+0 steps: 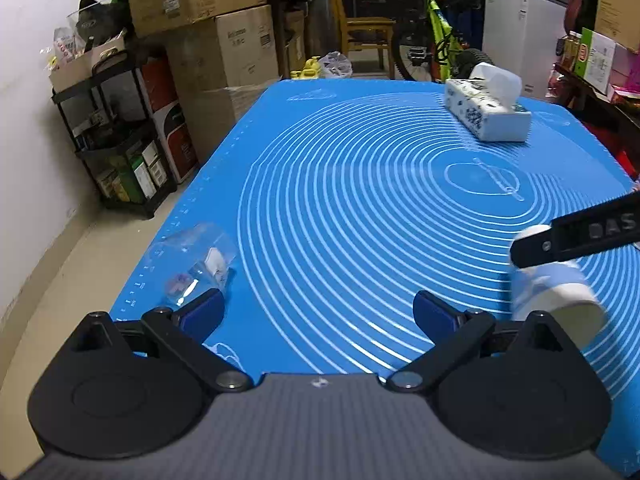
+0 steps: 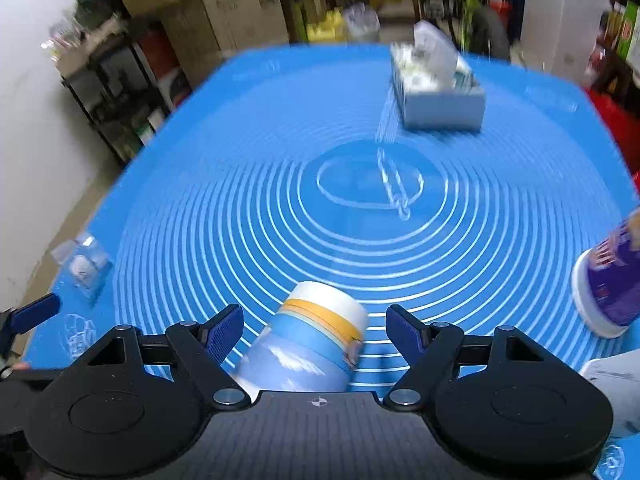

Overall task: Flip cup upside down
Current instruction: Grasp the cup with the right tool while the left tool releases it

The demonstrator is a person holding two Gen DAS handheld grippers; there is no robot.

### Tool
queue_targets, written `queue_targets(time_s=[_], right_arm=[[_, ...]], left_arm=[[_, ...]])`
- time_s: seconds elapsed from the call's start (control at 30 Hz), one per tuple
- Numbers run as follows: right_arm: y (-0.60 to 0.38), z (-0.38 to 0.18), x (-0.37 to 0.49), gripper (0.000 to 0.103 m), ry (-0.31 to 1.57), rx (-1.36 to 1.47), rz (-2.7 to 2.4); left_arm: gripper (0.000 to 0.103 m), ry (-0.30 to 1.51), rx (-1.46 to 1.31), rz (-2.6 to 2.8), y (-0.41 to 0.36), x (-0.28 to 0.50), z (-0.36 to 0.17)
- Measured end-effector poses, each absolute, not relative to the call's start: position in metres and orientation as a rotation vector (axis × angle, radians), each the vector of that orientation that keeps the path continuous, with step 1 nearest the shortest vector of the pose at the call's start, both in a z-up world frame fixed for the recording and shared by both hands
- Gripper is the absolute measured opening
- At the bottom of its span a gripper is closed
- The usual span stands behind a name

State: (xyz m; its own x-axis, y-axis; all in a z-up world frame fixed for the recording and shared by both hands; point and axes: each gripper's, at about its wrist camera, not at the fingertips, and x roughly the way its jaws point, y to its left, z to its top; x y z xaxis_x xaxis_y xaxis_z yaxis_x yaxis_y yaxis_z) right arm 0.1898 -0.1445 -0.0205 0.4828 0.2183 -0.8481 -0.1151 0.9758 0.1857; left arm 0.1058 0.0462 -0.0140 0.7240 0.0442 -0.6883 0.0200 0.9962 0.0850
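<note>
Covering the tabletop, a blue mat (image 2: 248, 128) printed with white concentric rings carries every item. A tissue box (image 2: 438, 92) sits near the mat's far edge, right of centre, with a tissue standing up from its slot. The right gripper (image 2: 314, 330) hangs over the near edge with its fingers (image 2: 224, 332) spread wide. The cup (image 2: 308, 344), banded in white, orange and blue, lies tilted between those fingers, touching neither pad. The left gripper (image 1: 318, 314) hangs over the near-left part of the mat, fingers likewise spread and holding nothing. A purple-labelled tub (image 2: 608, 284) with a white lid lies on its side at the right edge. A small clear plastic packet (image 1: 196, 264) rests at the left edge, just beyond the left gripper's left fingertip.
</note>
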Motion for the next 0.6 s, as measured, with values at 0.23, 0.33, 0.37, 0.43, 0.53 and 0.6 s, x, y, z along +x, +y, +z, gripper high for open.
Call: queue_targets(time_s=[0.23,0.33,0.37,0.43,0.53,0.6], right_arm=[[-0.155,-0.039,0.203,0.063,1.145,0.201,0.208],[-0.155,-0.039,0.196,0.062,1.118,0.164,0.203],[-0.156,-0.038,0.193,0.062,1.093,0.151,0.204],[-0.157,-0.034,0.187,0.062,1.034,0.128,0.201],[-0.153,-0.024,0.178,0.062,0.894,0.069,0.169],[-0.150,-0.017,0.167,0.062,0.749,0.028,0.144]], left_arm=[[0.100,0.750,0.096,0.008,0.051,0.104,-0.017],[0.100,0.742,0.098,0.001,0.050,0.103,-0.018],[0.100,0.740,0.096,-0.002,0.049,0.103,-0.018],[0.100,0.730,0.092,-0.010,0.047,0.102,-0.016],[0.100,0.716,0.094,-0.009,0.045,0.101,-0.015],[0.100,0.710,0.093,-0.004,0.044,0.102,-0.014]])
